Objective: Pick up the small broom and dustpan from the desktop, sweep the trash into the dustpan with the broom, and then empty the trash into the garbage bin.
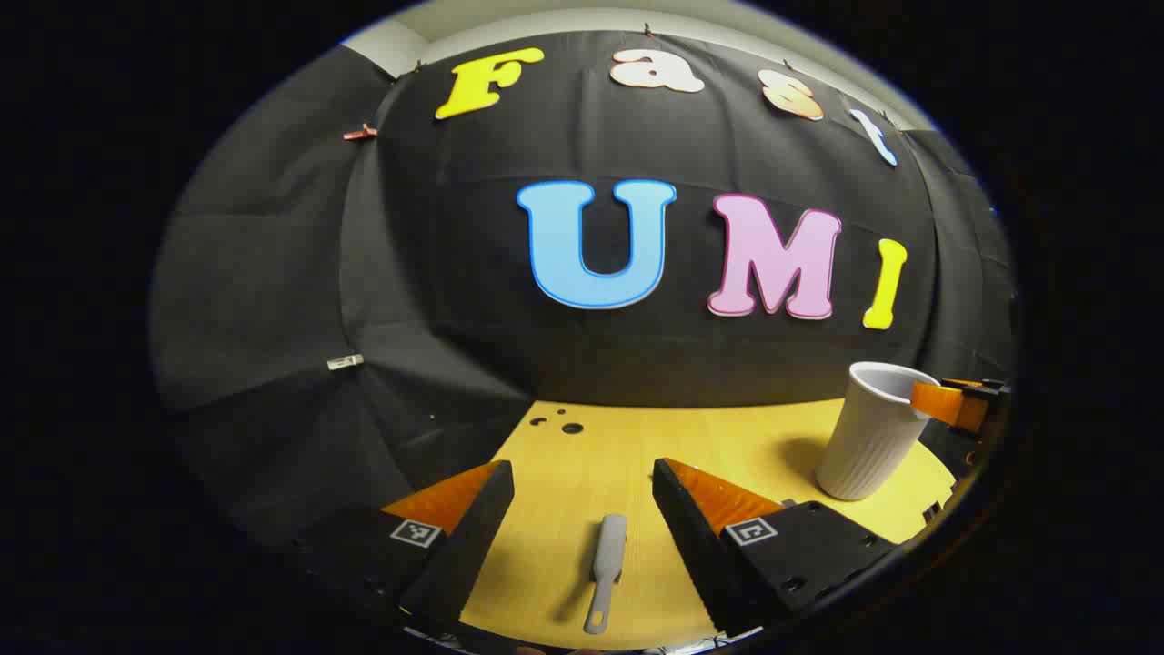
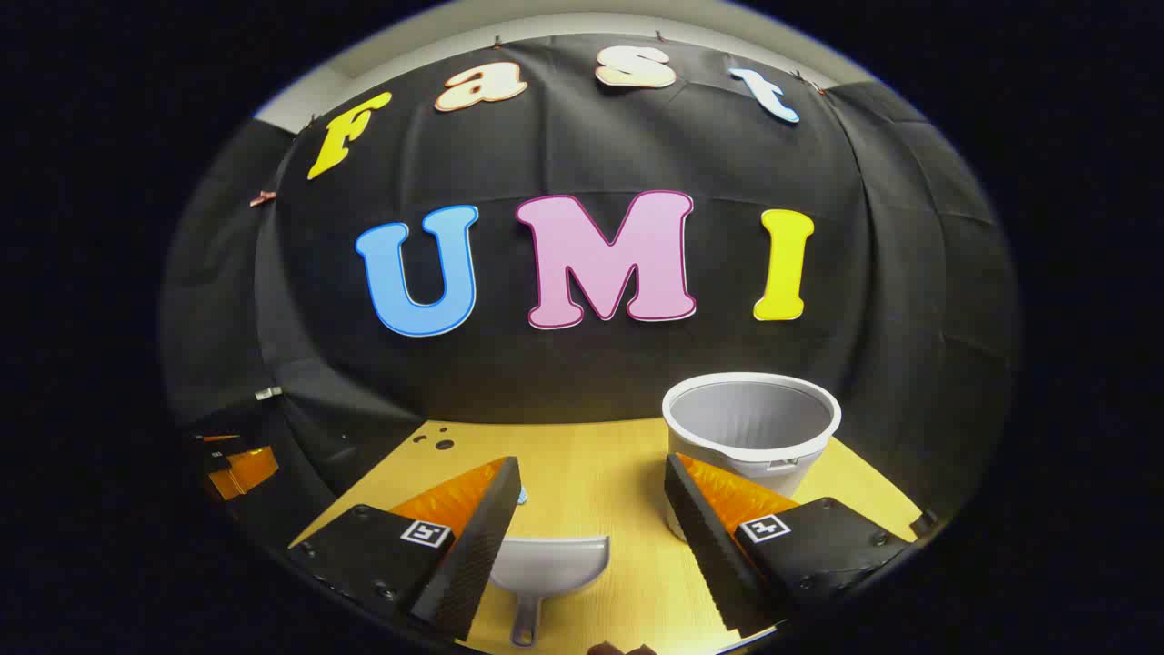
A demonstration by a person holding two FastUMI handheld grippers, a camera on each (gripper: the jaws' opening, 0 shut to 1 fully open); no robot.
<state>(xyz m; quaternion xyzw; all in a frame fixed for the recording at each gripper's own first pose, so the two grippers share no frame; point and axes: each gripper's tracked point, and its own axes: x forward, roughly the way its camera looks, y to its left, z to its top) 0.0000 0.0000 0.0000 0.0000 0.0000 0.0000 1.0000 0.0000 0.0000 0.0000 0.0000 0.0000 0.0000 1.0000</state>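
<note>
Grey dustpan (image 2: 550, 566) half hidden behind right hand-held gripper (image 2: 591, 505) finger.

In the left gripper view the wooden table (image 1: 600, 446) lies bare between the spread fingers and the back wall, save for the small broom (image 1: 607, 569) lying flat between them; the garbage bin (image 1: 871, 443) stands upright off to the right; in the right gripper view it rises just beyond the right finger, beside the dustpan (image 2: 550, 564); the table's left half is open.
</note>
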